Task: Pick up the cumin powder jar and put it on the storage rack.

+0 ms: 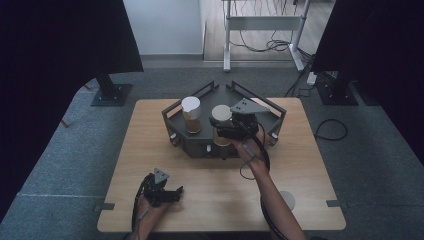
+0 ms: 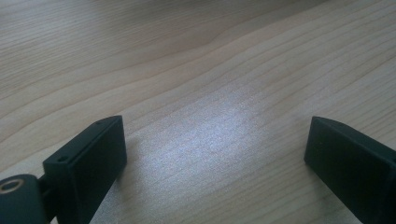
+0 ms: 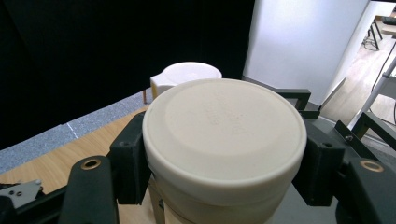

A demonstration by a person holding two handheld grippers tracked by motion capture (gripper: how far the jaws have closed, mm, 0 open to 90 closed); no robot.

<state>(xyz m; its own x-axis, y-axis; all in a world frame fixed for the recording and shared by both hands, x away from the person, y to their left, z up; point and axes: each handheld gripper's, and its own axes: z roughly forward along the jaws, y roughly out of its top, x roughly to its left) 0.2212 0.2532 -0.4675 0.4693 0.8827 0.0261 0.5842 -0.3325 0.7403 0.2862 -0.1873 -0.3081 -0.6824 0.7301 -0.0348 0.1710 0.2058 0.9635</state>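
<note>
Right claw (image 1: 220,131), clamped by both jaws on the side wall of a jar (image 1: 221,126), just below its lid (image 3: 224,140). The jar stands upright, its long axis vertical, at the front of a dark angular tray (image 1: 175,120) on the pale wooden worktop (image 1: 150,150). The claw reaches it level from the person's side, so the jar lies straight ahead of the jaws and any lift would run along the jar's own axis. A second jar (image 1: 191,116), white-capped with brownish contents, stands well clear to the left in the same tray; its cap (image 3: 187,74) appears beyond the held lid in the right gripper view.

Left claw (image 1: 167,194), jaws apart with nothing between them, rests low over bare worktop (image 2: 210,93) near the front edge, well apart from the tray; the right hand is by far the nearer to both jars.

Materials: the held lid is a smooth, matt, cream plastic disc with a shallow recessed top and faint raised lettering; the tray looks like dark rigid plastic or metal with open rail sides; the worktop shows a fine, straight wood grain.
</note>
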